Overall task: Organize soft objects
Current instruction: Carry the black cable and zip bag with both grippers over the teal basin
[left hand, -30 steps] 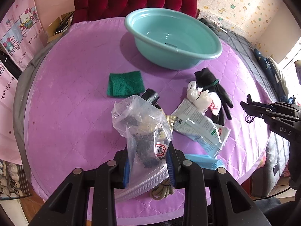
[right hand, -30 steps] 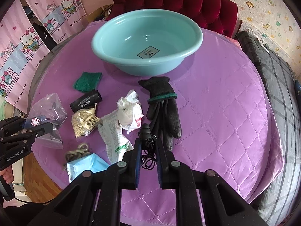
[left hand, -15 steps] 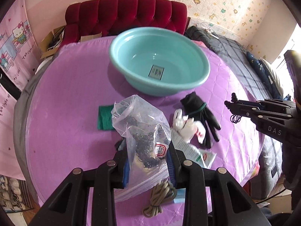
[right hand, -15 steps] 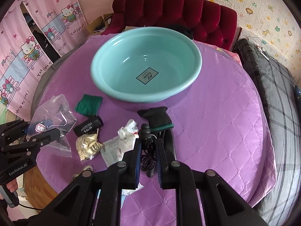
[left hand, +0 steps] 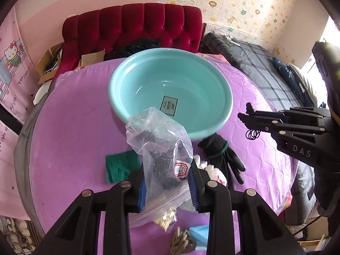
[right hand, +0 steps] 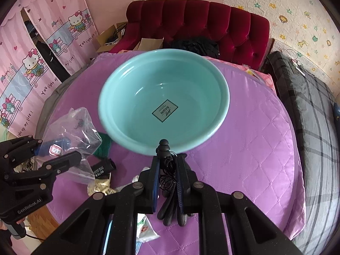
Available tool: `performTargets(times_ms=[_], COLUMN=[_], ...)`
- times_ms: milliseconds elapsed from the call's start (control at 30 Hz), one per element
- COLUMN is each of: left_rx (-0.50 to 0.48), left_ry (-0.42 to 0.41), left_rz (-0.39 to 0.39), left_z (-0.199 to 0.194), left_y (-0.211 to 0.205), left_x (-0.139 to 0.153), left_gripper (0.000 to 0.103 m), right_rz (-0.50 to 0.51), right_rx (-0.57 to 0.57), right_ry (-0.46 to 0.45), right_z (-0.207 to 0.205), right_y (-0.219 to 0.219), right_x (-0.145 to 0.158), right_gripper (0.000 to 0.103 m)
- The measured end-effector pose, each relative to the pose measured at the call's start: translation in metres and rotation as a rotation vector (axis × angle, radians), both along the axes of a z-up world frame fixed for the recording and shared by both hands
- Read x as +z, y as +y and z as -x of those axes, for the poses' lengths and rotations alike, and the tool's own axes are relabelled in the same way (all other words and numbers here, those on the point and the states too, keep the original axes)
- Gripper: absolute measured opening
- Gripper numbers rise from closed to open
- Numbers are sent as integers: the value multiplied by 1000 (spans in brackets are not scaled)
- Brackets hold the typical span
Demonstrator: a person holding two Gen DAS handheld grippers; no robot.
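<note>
While it hangs above the near part of the round purple quilted tabletop (left hand: 70, 131), the clear crinkled plastic zip bag (left hand: 161, 148) is pinched between the blue-padded fingers of the left gripper (left hand: 167, 186), which are closed on its lower half. Its upper part balloons out, wrinkled and translucent, with dark crumbly bits gathered inside and a small red-and-white label on one side. Seen from the right wrist, the same bag (right hand: 72, 131) sits just left of the large teal plastic basin (right hand: 163, 97), raised off the cloth. That basin has a dark square sticker on its floor and nothing else inside.

Opposite, the right gripper (right hand: 167, 167) is clamped on a black bundle of thin cord with a rubbery knobbed tip (right hand: 164, 148), held near the basin's front rim; a few loops of the cord dangle below the fingers in the left view.

On the cloth below lie a green square scouring pad (left hand: 121, 165), a black knit glove with a green cuff band (left hand: 223, 155), a crumpled white plastic wrapper (left hand: 212, 170), a small black cylinder with white lettering (right hand: 104, 167) and a coil of tan rope (left hand: 182, 242). Behind the table stands a dark red tufted velvet sofa (right hand: 197, 23).
</note>
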State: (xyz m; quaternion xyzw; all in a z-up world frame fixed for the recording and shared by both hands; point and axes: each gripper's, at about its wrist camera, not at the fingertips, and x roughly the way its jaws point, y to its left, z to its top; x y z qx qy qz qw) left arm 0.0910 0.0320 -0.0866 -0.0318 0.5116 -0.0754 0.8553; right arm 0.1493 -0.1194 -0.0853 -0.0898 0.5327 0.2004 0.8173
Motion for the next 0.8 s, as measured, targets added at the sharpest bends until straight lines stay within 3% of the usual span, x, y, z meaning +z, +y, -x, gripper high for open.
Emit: performTargets(times_ms=[800], left_rx=[-19], left_ry=[10], left_rz=[8], left_z=[-105], left_y=[0], left_x=[-22], left_gripper=[35], right_rz=[-37], right_rx=[-17], right_ry=[61], right_z=[-105], right_y=[26], right_x=[-25], right_gripper=[14])
